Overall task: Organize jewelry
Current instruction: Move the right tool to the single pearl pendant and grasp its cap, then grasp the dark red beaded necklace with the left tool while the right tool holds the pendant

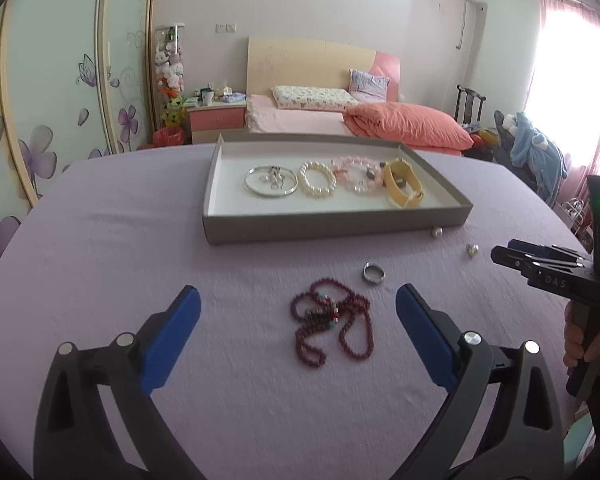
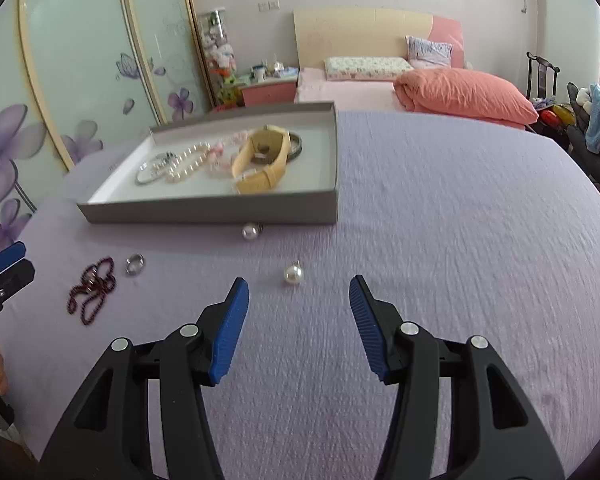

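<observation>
Left gripper (image 1: pixel 298 308) spread wide, right gripper (image 2: pixel 298 298) apart (both empty), tray (image 1: pixel 336 226) clasps indistinct.

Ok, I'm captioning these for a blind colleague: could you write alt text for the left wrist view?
The open left gripper hovers over a dark red bead necklace on a lilac tablecloth, a silver ring just beyond. Behind, a grey tray holds bracelets and a yellow watch; a bedroom shows beyond.

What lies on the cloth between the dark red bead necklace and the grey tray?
Only a silver ring lies between the red bead necklace and the tray, on purple cloth; the left wrist view shows it best.
</observation>
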A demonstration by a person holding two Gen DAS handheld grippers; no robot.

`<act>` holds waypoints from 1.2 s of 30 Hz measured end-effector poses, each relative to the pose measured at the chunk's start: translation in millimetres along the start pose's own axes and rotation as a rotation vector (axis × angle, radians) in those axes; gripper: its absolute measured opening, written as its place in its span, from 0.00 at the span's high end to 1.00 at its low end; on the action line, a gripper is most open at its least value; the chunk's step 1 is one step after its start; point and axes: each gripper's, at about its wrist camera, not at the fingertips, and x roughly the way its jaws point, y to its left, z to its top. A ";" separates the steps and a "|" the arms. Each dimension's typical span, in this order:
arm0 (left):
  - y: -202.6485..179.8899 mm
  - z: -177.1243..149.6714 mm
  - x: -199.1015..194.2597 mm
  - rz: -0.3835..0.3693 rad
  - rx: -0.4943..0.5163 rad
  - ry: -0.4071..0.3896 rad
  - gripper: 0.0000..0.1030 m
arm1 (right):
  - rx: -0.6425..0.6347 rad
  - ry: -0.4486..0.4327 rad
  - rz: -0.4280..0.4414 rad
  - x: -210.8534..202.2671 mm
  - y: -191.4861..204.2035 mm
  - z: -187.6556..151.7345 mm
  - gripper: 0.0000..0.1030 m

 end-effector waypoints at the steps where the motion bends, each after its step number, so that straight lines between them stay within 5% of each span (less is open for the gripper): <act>1: -0.8 -1.3 1.5 0.003 0.005 0.005 0.05 | -0.004 0.012 -0.007 3.2 1.6 0.1 0.47; 15: 5.4 -9.0 18.6 0.028 0.012 0.052 0.05 | -0.023 0.065 -0.040 17.9 13.0 0.7 0.47; 26: 6.7 -13.8 24.2 0.022 0.004 0.072 0.05 | -0.027 0.080 -0.073 32.9 16.7 7.1 0.72; 30: 4.8 -13.4 25.2 0.016 0.004 0.076 0.05 | -0.030 0.074 -0.079 32.9 17.7 7.4 0.74; 32: 4.5 -13.4 25.7 0.015 0.003 0.078 0.05 | -0.034 0.069 -0.078 32.8 18.3 6.7 0.85; 36: 2.5 -13.2 27.4 0.010 0.005 0.086 0.05 | -0.035 0.069 -0.082 32.2 19.2 6.8 0.87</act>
